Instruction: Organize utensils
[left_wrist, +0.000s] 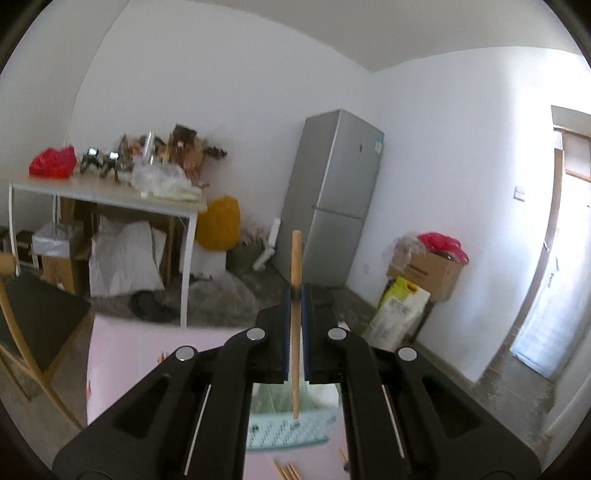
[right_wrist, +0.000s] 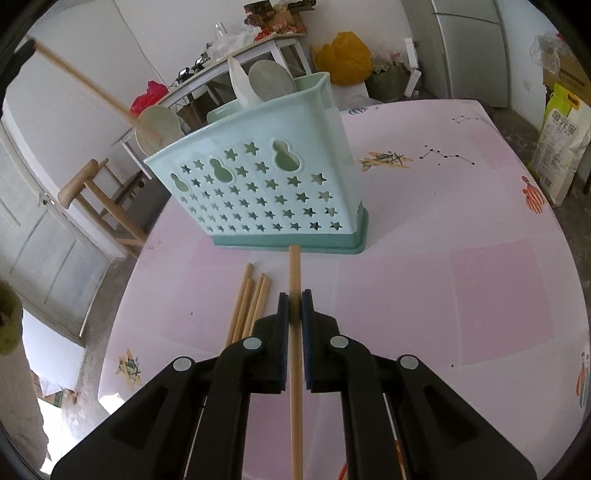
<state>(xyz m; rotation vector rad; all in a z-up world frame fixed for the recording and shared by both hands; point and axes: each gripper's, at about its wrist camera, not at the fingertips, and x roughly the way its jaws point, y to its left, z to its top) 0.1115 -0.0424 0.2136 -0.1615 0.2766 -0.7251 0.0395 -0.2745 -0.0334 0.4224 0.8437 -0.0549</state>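
Currently two wooden handles are gripped, one per hand. Left gripper (left_wrist: 295, 295) is clamped nearly shut on a spoon handle (left_wrist: 295, 258); in the right view that handle (right_wrist: 81, 79) is seen running down to a pale spoon bowl (right_wrist: 157, 129) at the holder's left end, apparently above the rim, though contact cannot be told. Right gripper (right_wrist: 294, 306) is pinched tight on a chopstick (right_wrist: 294, 273), whose tip sits at or just short of the holder (right_wrist: 266, 184) base. Four more chopsticks (right_wrist: 249, 302) lie on the table (right_wrist: 480, 258), just left of the held one.

Holder stands upright mid-table, with two utensils (right_wrist: 266, 83) already in its far compartment.

Suggested for the spoon drop:
- Handle should be brought nearer vertical before lowering, so the bowl clears the rim.
- Bowl should be centred over an open compartment, away from the stowed utensils.
- Release only once the bowl is well inside; an early release risks tipping the light holder.
- Chopstick is best held clear of the base meanwhile, to avoid nudging it.
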